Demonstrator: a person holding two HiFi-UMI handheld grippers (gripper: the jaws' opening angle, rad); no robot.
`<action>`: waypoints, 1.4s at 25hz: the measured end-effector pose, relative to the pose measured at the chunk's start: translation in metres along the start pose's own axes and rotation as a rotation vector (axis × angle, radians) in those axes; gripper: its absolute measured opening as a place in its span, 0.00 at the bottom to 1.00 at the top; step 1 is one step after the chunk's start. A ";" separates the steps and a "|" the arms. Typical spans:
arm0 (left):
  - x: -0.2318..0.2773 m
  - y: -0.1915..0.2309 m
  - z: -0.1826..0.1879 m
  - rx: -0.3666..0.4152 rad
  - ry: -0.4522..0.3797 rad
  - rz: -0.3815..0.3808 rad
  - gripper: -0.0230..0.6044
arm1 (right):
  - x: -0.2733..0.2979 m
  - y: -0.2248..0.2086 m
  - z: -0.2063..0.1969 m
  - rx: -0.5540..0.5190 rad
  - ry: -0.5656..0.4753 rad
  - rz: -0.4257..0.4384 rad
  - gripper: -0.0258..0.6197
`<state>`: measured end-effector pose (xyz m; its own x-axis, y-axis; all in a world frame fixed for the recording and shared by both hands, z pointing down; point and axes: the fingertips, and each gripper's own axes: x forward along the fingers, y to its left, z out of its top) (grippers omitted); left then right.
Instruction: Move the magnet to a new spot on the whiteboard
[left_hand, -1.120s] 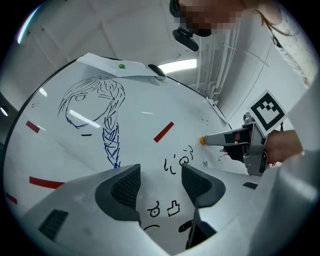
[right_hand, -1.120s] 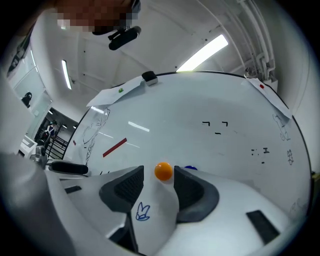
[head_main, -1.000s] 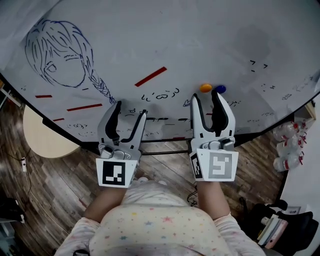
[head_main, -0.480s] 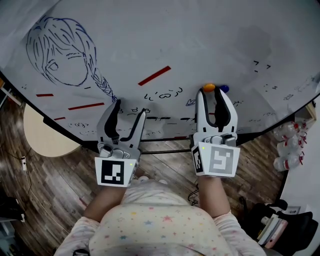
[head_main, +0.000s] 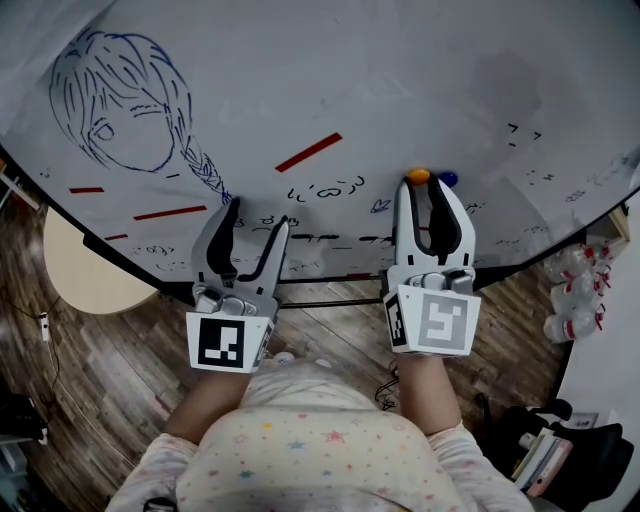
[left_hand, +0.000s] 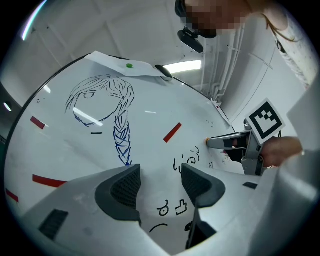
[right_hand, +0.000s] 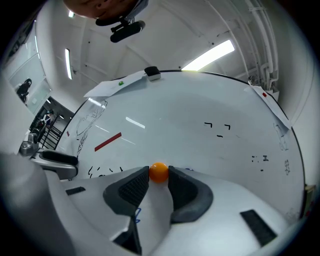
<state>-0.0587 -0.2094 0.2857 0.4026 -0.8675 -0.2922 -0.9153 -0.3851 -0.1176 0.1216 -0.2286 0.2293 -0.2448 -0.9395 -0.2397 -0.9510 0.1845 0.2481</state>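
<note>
Orange magnet (right_hand: 159, 172), low on the right part of the whiteboard (head_main: 400, 80), is pinched at the very tips of the right gripper (head_main: 422, 190) jaws; the left gripper (left_hand: 160, 175) hovers near the board, jaws apart with nothing between them. Likely risk: so shallow a hold on a round, smooth body may let it slip out when pulled against the board's attraction, or the jaws may knock the blue magnet (head_main: 447, 178) just to its right.
</note>
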 end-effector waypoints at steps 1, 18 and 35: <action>0.000 -0.001 0.000 -0.002 -0.002 -0.002 0.41 | 0.000 0.000 0.000 -0.001 0.002 0.001 0.23; 0.001 -0.001 0.001 -0.009 -0.009 -0.017 0.41 | 0.000 0.001 -0.002 0.003 0.014 0.000 0.23; -0.006 -0.001 -0.001 -0.022 -0.005 -0.021 0.41 | -0.012 0.006 0.004 -0.004 0.012 0.002 0.22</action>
<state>-0.0601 -0.2046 0.2889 0.4219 -0.8575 -0.2946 -0.9061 -0.4105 -0.1027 0.1185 -0.2150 0.2300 -0.2442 -0.9425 -0.2283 -0.9497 0.1848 0.2527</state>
